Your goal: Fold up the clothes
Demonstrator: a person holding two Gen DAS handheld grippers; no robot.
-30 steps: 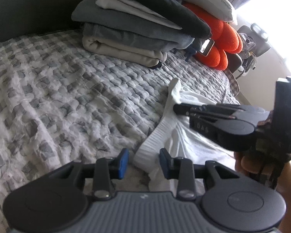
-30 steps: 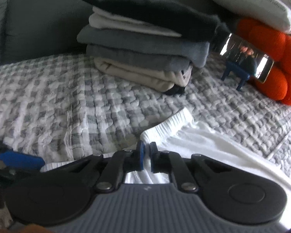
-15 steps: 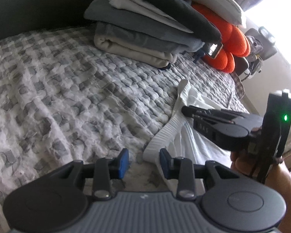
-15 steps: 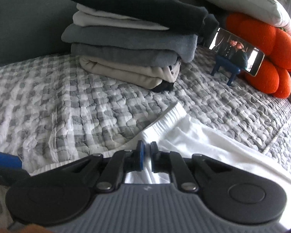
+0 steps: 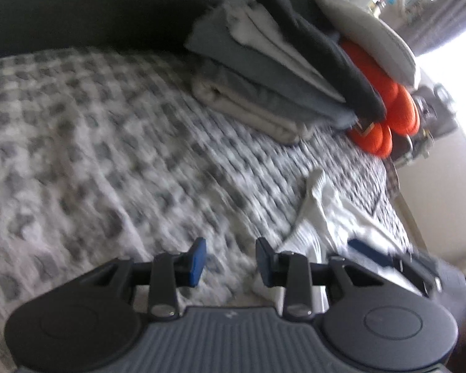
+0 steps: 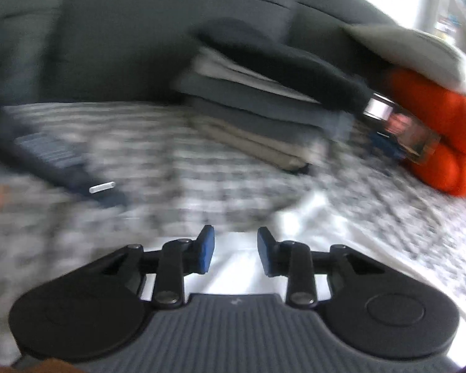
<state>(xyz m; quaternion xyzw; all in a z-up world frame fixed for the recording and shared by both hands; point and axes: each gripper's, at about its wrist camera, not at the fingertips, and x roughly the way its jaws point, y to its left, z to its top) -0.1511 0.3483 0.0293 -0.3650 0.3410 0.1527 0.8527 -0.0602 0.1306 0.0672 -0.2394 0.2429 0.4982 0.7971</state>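
Note:
A white garment [image 5: 321,214] with a ribbed waistband lies crumpled on the checked quilt [image 5: 108,155], right of my left gripper [image 5: 230,259]. That gripper is open, and only quilt shows between its blue pads. In the right wrist view the white garment [image 6: 310,223] spreads below and behind my right gripper [image 6: 235,253]. Its jaws are opening and the pads press on nothing. The right gripper [image 5: 388,258] also shows at the lower right of the left wrist view. The left gripper [image 6: 62,161] is a dark blur at the left of the right wrist view. Both views are motion-blurred.
A stack of folded clothes [image 6: 264,108] in grey, beige and black sits at the back of the bed against a dark headboard. An orange cushion [image 6: 444,118] under a pale pillow [image 5: 366,40] lies to its right, and a phone [image 6: 400,124] leans there on a blue stand.
The right gripper's jaws went from nearly shut over the white garment to apart. Both grippers shifted and rolled, and the left one now sits farther left of the garment.

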